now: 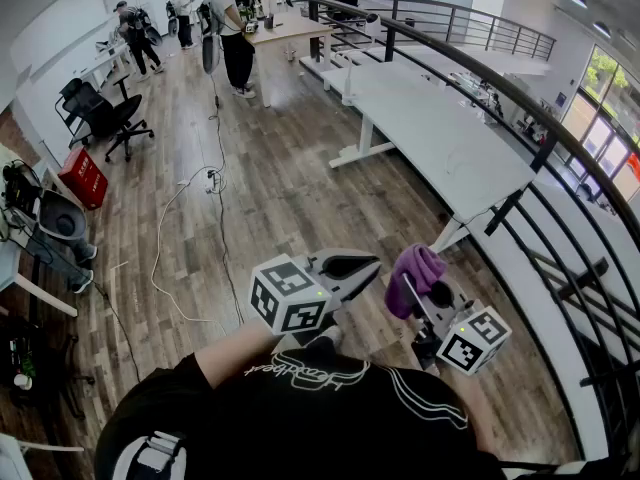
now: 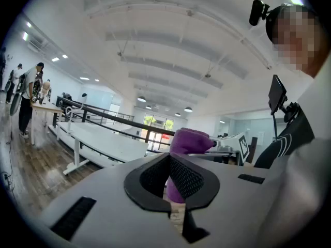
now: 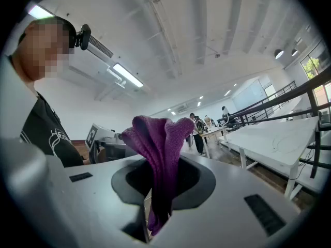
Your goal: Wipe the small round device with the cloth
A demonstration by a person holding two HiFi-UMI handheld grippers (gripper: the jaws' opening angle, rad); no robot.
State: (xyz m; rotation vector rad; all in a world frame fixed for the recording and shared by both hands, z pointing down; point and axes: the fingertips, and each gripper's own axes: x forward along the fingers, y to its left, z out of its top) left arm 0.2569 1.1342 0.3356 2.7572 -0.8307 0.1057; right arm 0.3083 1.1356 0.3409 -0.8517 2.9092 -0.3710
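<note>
In the head view I hold both grippers in the air in front of my chest, above the wooden floor. My right gripper (image 1: 412, 296) is shut on a purple cloth (image 1: 415, 268), which bunches up above its jaws. The right gripper view shows the cloth (image 3: 158, 138) pinched between the jaws of that gripper (image 3: 164, 167), with a folded end sticking up. My left gripper (image 1: 372, 262) is shut with nothing in it, its tips just left of the cloth. In the left gripper view the cloth (image 2: 190, 141) shows right behind the closed left gripper (image 2: 170, 161). No small round device shows in any view.
Long white tables (image 1: 440, 138) stand ahead to the right along a black railing (image 1: 520, 98). Cables (image 1: 170, 238) trail over the floor at the left, near a black office chair (image 1: 105, 118) and a red box (image 1: 85, 178). Several people (image 1: 235, 28) stand at the far end.
</note>
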